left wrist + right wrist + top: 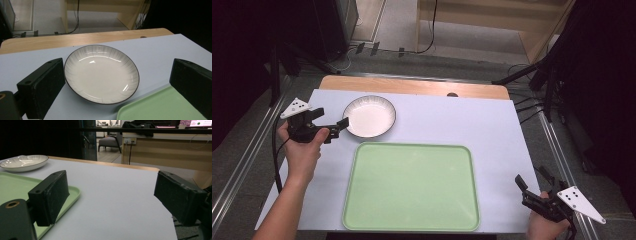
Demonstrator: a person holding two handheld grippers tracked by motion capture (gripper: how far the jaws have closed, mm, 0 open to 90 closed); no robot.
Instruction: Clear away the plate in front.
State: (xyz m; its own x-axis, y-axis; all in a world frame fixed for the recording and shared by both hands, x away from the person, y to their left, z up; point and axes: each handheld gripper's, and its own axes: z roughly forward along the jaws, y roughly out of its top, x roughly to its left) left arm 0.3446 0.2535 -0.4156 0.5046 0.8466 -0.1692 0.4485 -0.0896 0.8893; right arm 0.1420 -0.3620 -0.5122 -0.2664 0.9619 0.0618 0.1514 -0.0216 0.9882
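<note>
High view: white bowl (369,116) empty; green tray (412,186) bare.

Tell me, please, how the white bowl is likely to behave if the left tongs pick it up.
The bowl looks glazed and glossy, so probably rigid but slippery between the pads. Its shallow, sloping rim may slide out. It seems ceramic, likely breakable if dropped.

No readable text, label, brand, number or sign is showing anywhere. The grey plates on the 2 tools are carrying only dark dots, not characters. In the right gripper view, a bright screen (197,123) is glowing at the far top right of the room, but whatever is on it is too small and blurred to read.
</note>
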